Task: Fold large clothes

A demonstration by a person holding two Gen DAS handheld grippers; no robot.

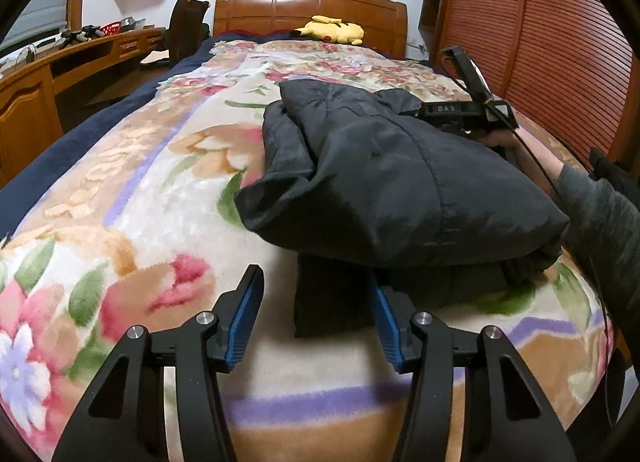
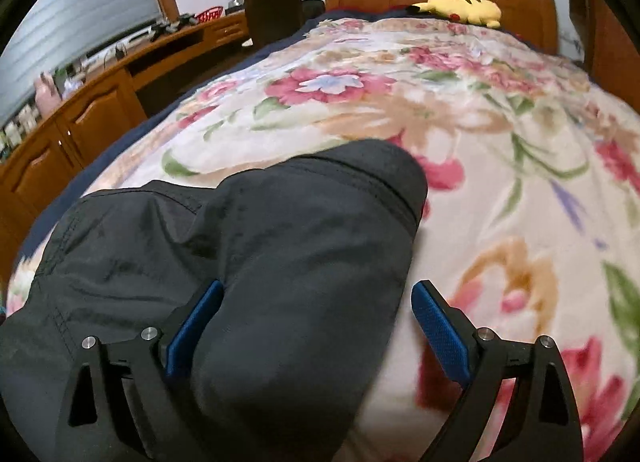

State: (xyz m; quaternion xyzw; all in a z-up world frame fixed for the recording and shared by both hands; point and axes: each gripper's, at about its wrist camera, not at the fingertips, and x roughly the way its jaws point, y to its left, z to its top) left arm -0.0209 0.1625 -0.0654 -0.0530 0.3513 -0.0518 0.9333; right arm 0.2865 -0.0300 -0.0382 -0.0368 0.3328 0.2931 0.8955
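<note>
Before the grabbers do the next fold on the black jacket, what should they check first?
1. Jacket all on the blanket, not hanging off the bed: ok in both views.
2. Left gripper free to grab: ok, its jaws stand apart with a dark flap of the jacket lying between them, not pinched.
3. Right gripper let go: ok, jaws wide; jacket fabric bulges between them but the right pad is clear of it.
4. Bundle neat and flat: not ok, it looks puffy and lumpy.
5. Yellow plush toy out of the way: ok, up by the headboard.
6. Layers underneath lined up: cannot tell.
</note>
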